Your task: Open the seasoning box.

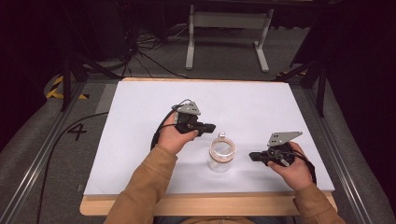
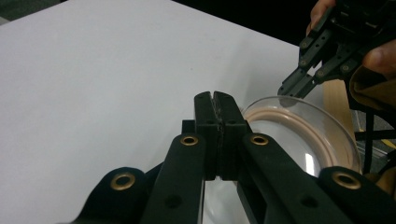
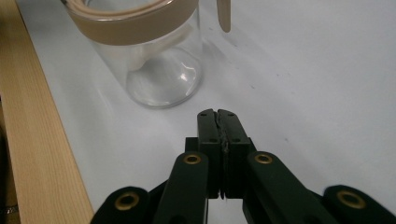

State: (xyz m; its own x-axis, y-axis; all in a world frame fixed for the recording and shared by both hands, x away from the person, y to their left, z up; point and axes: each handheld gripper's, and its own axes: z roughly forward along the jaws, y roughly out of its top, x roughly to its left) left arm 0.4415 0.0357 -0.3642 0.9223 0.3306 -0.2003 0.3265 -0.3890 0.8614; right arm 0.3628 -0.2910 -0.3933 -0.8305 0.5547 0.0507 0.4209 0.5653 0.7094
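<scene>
clear glass makes up the jar [image 1: 222, 155], which stands upright on the white mat [image 1: 140, 116] near the front edge of the table, between the two hands, with a tan seal ring around its mouth and a small clasp tab at its far side. the left gripper [image 1: 208, 127] sits just beside the jar's far-left rim, jaws pressed together on nothing. the right gripper [image 1: 253, 157] points at the jar from the other side, close to its wall but apart, jaws likewise closed and empty. this looks like the approach step, both tools flanking the jar before any hold. next, at least one pair of jaws would have to open wide enough for the rim or the clasp. nothing else lies on the mat; the wooden table edge [image 3: 42, 154] runs near the jar.
</scene>
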